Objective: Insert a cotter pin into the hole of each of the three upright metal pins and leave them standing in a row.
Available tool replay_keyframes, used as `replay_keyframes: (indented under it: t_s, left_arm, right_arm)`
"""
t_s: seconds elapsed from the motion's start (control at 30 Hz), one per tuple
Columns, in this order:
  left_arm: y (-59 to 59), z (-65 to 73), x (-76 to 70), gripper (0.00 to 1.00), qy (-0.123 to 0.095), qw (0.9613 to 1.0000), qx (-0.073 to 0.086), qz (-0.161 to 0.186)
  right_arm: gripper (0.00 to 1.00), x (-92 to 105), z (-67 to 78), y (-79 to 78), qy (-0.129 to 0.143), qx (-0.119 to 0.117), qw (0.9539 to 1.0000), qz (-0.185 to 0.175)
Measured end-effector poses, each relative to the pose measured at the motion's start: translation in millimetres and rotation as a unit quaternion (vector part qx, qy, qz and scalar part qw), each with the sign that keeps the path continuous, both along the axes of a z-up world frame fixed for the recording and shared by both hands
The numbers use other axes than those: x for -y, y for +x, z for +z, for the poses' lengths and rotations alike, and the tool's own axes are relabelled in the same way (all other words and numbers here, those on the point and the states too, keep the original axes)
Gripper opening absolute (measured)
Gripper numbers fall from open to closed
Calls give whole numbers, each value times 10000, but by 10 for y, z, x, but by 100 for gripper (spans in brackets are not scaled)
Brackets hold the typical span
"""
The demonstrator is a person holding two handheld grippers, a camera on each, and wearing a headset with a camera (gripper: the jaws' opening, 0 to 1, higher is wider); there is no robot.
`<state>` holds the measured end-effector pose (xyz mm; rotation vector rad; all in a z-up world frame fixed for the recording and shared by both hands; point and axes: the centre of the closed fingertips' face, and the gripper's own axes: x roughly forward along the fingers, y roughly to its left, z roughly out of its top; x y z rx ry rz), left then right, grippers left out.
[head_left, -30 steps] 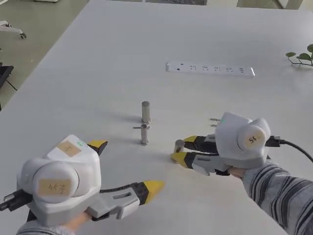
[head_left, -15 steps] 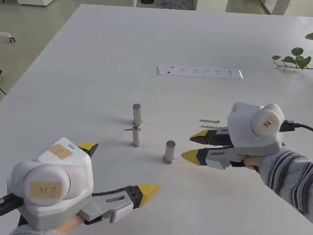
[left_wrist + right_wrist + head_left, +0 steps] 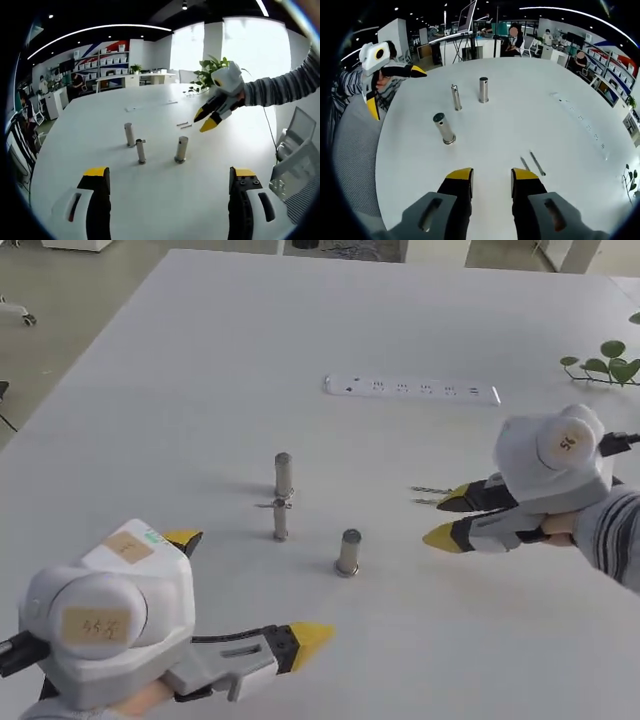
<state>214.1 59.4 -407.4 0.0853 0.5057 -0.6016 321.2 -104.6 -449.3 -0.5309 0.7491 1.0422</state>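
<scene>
Three upright metal pins stand mid-table. The far pin is bare. The middle pin has a cotter pin through its top. The third pin stands off to the right of that line, bare. Two loose cotter pins lie right of the pins, just beyond my right gripper, which is open and holds nothing. In the right gripper view the cotter pins lie just ahead of its yellow tips. My left gripper is wide open near the front edge, facing the pins.
A white power strip lies across the table behind the pins. A small plant sits at the far right edge. Bare white tabletop surrounds the pins on all sides.
My right gripper had its jaws around the third pin a second ago; it has let go and drawn back to the right, toward the loose cotter pins. The pin stays standing.
</scene>
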Motion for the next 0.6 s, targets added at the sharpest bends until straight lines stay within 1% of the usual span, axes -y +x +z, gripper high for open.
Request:
replay_keyframes:
  t_s: [0.07, 0.13, 0.2, 0.3, 0.33, 0.43, 0.47, 0.5, 0.6]
  left_arm:
    - [8, -6, -6, 99, 35, 10000, -5, -8]
    - [29, -5, -20, 98, -23, 10000, -28, 35]
    - [50, -6, -44, 98, -92, 9999, -68, 92]
    - [67, 3, -66, 96, -130, 9998, -66, 135]
    - [72, 8, -72, 96, -128, 9998, -58, 146]
    - [85, 12, -95, 95, -122, 9998, -3, 150]
    - [88, -6, -108, 94, -137, 9998, -13, 169]
    - [86, -21, -114, 94, -144, 9997, -43, 183]
    - [73, -53, -125, 93, -145, 9996, -92, 203]
  right_arm:
    - [25, 50, -26, 80, -174, -18, 9998, 9]
    - [23, 123, -68, 149, -391, -132, 9991, -133]
    - [21, 130, -93, 192, -444, -176, 9988, -124]
    - [21, 193, -173, 265, -766, -229, 9968, -75]
    - [20, 194, -183, 286, -793, -218, 9966, -54]
    - [17, 209, -233, 337, -922, -287, 9953, -28]
    - [16, 238, -266, 352, -1072, -301, 9938, 9]
    - [16, 245, -281, 362, -1127, -303, 9932, 30]
    - [14, 241, -316, 391, -1183, -332, 9924, 45]
